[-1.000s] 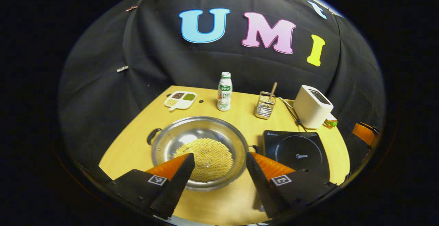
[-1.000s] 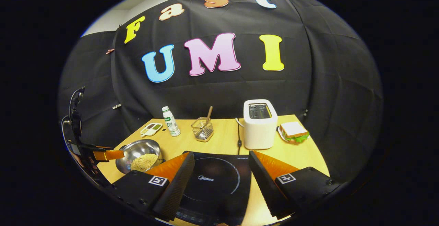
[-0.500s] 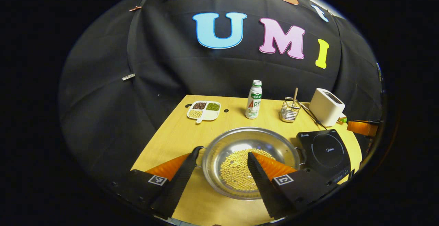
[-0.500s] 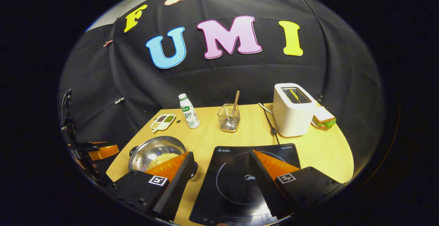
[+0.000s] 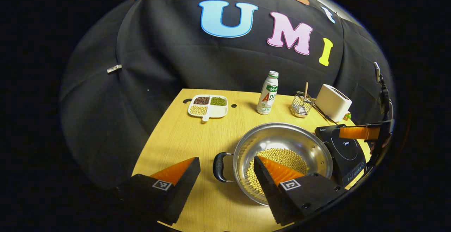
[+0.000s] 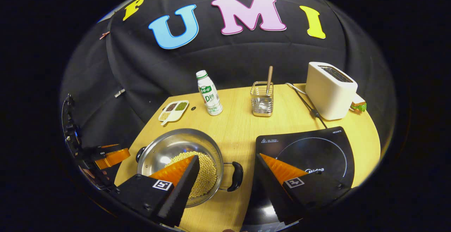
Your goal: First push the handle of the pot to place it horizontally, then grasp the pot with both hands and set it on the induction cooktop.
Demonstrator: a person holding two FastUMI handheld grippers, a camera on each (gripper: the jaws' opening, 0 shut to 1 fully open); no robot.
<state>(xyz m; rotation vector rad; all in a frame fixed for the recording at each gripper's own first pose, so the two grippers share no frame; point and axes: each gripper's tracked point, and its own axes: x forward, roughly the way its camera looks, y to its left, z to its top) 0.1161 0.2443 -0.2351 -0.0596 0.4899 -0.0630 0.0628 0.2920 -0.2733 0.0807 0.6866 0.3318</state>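
We hold the left gripper and right gripper released, each straddling a handle of the pot at lower centre, beside the cooktop, ready to lift.

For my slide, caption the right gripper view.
Open right gripper above pot handle, beside induction cooktop.

pot silver | handle black | cooktop black | toaster white
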